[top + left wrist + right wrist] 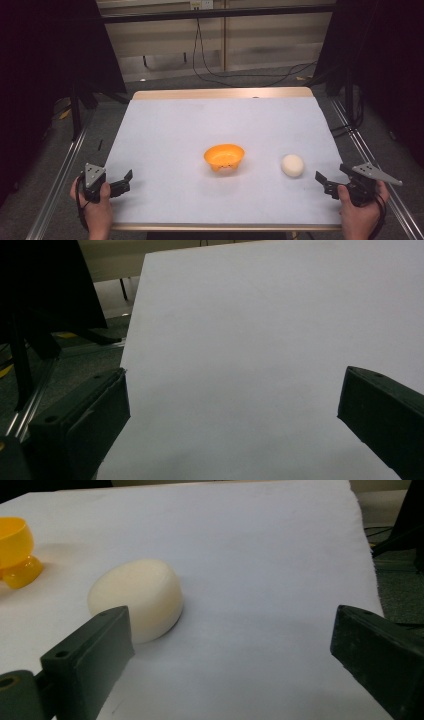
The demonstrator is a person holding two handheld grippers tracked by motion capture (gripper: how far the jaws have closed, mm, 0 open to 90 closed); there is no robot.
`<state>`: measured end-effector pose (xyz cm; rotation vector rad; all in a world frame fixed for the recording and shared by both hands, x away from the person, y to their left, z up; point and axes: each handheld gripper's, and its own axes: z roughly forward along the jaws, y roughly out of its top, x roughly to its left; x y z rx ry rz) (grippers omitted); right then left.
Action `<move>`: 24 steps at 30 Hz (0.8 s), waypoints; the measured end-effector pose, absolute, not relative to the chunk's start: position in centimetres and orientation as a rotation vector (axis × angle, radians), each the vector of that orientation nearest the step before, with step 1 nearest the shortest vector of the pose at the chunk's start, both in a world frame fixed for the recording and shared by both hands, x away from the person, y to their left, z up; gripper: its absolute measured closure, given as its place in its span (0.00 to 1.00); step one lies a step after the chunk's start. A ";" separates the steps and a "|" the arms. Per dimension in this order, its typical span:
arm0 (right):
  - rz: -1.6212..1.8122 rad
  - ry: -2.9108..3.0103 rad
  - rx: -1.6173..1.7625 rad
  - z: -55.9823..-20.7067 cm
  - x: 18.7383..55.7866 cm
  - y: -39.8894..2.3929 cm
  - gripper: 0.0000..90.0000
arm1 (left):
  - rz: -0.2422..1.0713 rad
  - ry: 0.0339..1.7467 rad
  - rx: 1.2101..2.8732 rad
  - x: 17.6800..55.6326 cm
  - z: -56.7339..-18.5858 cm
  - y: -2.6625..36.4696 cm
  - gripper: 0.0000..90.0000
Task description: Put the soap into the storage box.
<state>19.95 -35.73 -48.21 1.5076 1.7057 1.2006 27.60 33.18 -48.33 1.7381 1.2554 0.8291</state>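
Note:
An orange bowl (pixel 224 156) stands near the middle of the white table (pixel 200 125); its edge shows at the far left of the right gripper view (pixel 12 550). A cream-white rounded lump (pixel 292 165) lies to the bowl's right, and in the right gripper view the lump (pixel 137 597) sits just beyond the left jaw. My right gripper (pixel 331 181) is held at the table's near right, open, with nothing between its jaws (pixel 232 645). At the near left edge my left gripper (pixel 122 182) is open over bare table (pixel 235 405).
Metal rails (pixel 60 175) run along both sides of the table. Cables (pixel 240 75) lie on the floor beyond the far edge. Dark stands (pixel 75 100) rise at the left and right.

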 end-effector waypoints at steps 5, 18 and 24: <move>1.199 1.771 1.504 -48.3 20.2 -35.4 0.14 | 0.835 1.256 1.738 27.6 -48.3 33.1 0.00; 1.102 1.937 1.479 -47.9 21.2 -34.5 0.04 | 0.840 1.246 1.745 27.5 -48.3 33.1 0.00; 0.933 2.063 1.488 -47.2 22.4 -33.1 0.03 | 0.847 1.249 1.740 27.5 -48.3 33.0 0.00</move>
